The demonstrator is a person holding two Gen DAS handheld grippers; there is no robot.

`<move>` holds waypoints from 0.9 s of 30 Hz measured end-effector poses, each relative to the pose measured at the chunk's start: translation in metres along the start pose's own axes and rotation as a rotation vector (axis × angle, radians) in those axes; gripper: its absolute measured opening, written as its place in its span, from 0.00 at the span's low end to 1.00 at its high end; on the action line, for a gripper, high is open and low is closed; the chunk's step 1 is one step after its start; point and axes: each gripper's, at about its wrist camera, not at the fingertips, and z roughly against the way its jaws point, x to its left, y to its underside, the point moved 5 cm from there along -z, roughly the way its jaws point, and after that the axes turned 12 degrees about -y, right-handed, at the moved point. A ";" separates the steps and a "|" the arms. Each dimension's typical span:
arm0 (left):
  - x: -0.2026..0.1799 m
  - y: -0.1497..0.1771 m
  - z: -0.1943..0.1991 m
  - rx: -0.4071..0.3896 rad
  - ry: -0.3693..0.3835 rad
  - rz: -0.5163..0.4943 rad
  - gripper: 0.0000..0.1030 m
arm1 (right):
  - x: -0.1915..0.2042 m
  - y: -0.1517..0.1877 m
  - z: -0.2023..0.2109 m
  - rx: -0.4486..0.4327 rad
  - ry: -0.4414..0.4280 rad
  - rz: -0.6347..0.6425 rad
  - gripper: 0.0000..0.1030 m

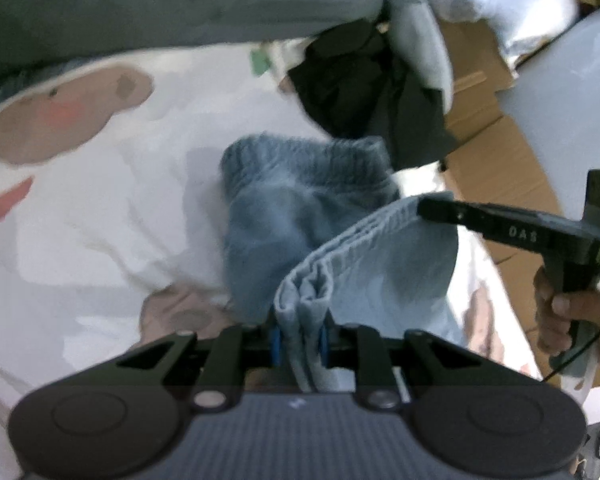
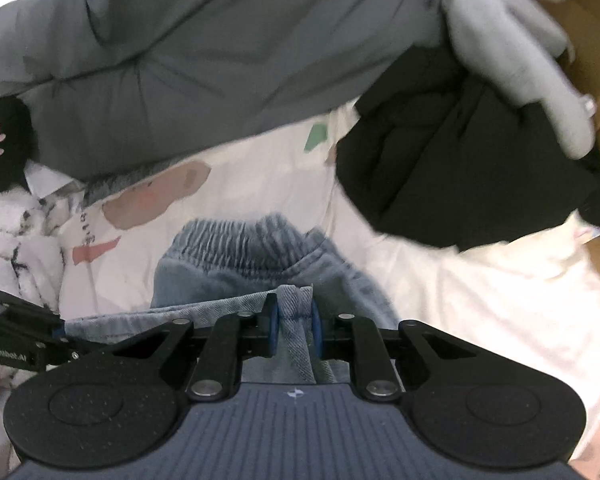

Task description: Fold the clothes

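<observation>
A pair of light blue denim shorts [image 1: 300,208] with a ribbed elastic waistband lies on a white printed sheet [image 1: 120,200]. My left gripper [image 1: 299,338] is shut on a bunched fold of the denim, which runs up between its blue pads. In the same view my right gripper [image 1: 436,206] comes in from the right and pinches the far corner of the lifted hem. The right wrist view shows my right gripper [image 2: 295,330] shut on a denim fold, with the shorts [image 2: 252,256] and their waistband beyond it. The left gripper [image 2: 60,330] shows at the left edge there.
A grey quilted blanket [image 2: 200,60] spans the back. A black garment [image 2: 460,168] and a pale grey one [image 2: 512,60] are piled at the back right by a cardboard box [image 1: 484,120]. A white patterned cloth [image 2: 16,248] lies left. A hand [image 1: 560,312] grips the right tool.
</observation>
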 end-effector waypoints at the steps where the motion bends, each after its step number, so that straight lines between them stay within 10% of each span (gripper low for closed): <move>1: -0.003 -0.005 0.003 -0.011 0.005 -0.008 0.18 | 0.000 -0.003 0.006 -0.010 0.012 0.003 0.16; 27: -0.014 -0.077 -0.045 0.042 0.023 0.002 0.18 | -0.021 -0.054 -0.012 0.034 0.225 -0.029 0.16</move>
